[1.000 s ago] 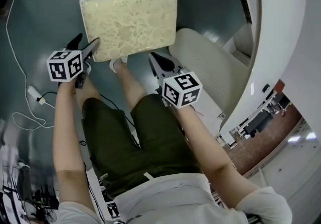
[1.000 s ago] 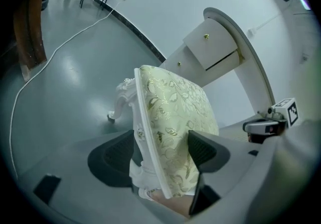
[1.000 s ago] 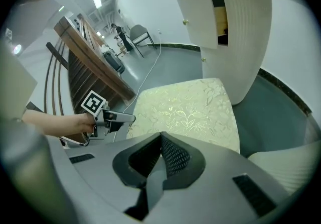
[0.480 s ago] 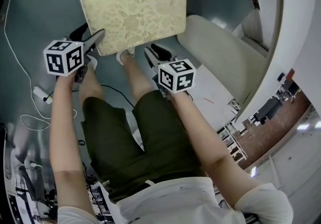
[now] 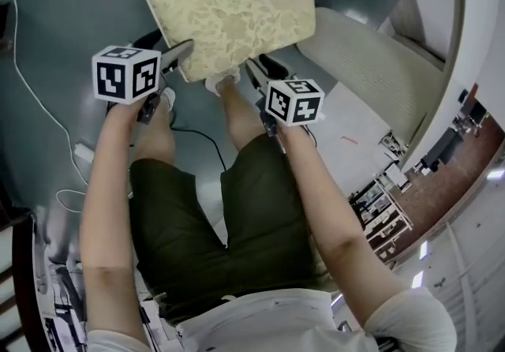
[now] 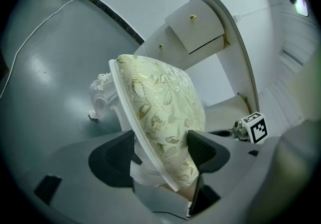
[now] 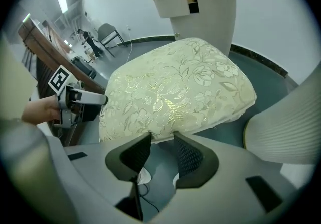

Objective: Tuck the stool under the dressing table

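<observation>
The stool (image 5: 237, 7) has a cream floral cushion and white carved legs (image 6: 103, 97); it stands on the grey floor in front of me. My left gripper (image 5: 177, 54) straddles its near left corner. The cushion's edge (image 6: 165, 117) lies between the jaws, which have just been opening wider and do not clamp it. My right gripper (image 5: 256, 73) is open at the cushion's near edge (image 7: 170, 112), its jaws also just opening, with nothing between the pads. The white dressing table (image 6: 195, 27), with gold-knobbed drawers, stands beyond the stool.
A cream ribbed chair (image 5: 371, 66) sits close to the stool's right side. A white cable (image 5: 31, 98) and a plug (image 5: 83, 155) lie on the floor at the left. My legs and a white shoe (image 5: 225, 84) are just behind the stool.
The right gripper has dropped to the cushion's near edge and its jaws have parted. The left gripper stays at the near left corner, slightly turned. The view has shifted.
</observation>
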Available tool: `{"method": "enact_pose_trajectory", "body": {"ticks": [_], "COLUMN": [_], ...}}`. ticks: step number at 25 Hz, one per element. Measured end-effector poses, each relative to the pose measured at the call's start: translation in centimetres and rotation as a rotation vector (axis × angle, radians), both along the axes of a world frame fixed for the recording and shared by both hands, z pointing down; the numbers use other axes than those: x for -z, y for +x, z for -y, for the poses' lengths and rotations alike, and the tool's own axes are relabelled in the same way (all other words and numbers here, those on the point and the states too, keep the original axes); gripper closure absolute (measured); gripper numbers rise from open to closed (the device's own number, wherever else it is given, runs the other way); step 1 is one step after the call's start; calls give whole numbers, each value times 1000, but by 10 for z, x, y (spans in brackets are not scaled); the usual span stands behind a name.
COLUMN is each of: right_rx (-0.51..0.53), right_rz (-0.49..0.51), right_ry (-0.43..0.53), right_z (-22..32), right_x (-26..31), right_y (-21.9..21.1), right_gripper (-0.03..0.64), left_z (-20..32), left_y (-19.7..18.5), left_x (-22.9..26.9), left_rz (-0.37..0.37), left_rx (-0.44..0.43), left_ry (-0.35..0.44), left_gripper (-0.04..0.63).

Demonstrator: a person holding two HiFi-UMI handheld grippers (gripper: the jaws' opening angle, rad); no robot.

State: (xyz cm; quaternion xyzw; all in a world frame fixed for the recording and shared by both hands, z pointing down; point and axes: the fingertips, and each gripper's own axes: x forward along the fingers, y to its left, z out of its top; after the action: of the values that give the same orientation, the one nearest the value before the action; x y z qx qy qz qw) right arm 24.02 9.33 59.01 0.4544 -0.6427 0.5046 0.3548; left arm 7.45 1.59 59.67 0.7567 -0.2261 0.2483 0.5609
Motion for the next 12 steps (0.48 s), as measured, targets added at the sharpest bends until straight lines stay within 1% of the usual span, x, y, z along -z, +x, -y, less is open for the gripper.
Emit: {"method": "enact_pose_trajectory", "body": {"ticks": [3,6,9,12], "right_rx": [-5,-11,-10,-1], "right_rz": [-21,-30,-31,-25], "right_ry": [5,-1,-11,-19], "right_z": [0,-1,-1,-2], "right_x": [-1,0,0,1], "right_y": [1,0,-2,-1], "right_gripper": [476,472,474,471], "left_z": [0,0,0,0], "left_y": [0,-1,-4,-3], "left_x": [0,-1,1,1], "left_rz": [6,17,65,107], "left_rx": [-20,-8,12,6], "left_ry": [2,17,34,46], "left_gripper": [270,267,265,265]}}
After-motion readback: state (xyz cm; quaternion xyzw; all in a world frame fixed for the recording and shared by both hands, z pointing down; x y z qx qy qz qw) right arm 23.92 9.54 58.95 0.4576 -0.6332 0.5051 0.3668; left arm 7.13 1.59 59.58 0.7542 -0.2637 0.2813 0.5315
